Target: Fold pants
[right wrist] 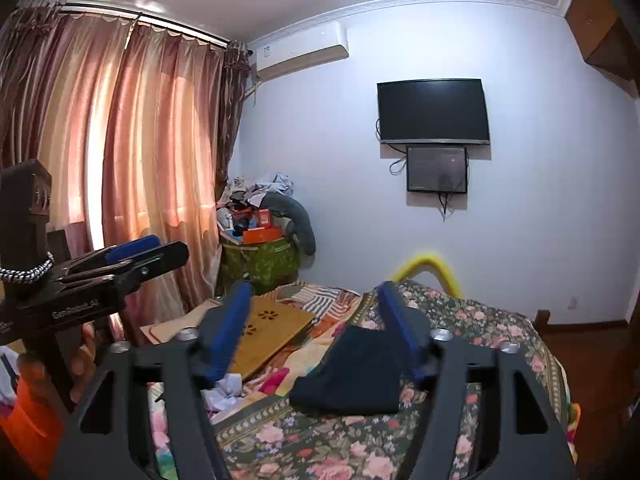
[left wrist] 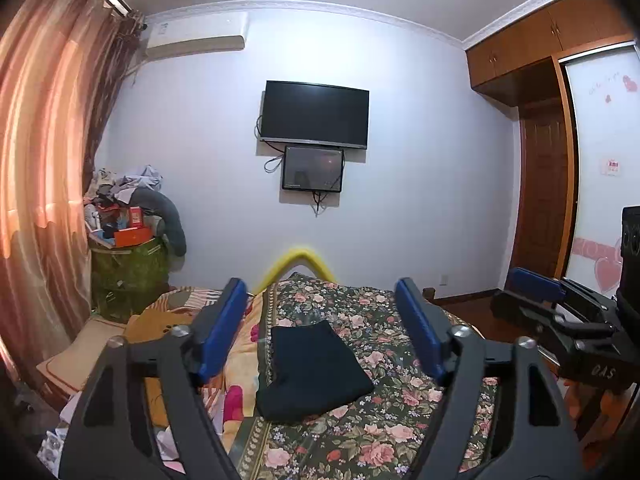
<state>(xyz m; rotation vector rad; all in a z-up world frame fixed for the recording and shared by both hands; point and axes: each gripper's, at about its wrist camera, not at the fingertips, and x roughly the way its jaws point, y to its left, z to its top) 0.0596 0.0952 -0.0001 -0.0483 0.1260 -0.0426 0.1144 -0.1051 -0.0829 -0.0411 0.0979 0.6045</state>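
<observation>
Folded pants (left wrist: 314, 372) on bed (left wrist: 400, 432), board (right wrist: 264, 336) perhaps left, television (left wrist: 314, 118) on wall behind

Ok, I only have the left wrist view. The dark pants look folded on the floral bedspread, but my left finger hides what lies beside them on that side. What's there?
Observer: A tan wooden board with a flower-shaped cutout lies flat to the left of the pants, apart from them.
Operator: Anything at its near end?
Observer: A crumpled white cloth sits at the board's near corner.
Operator: And how does my left hand-held gripper look from outside?
Observer: The left hand-held gripper hangs in the air in front of the curtain, open and empty.
</observation>
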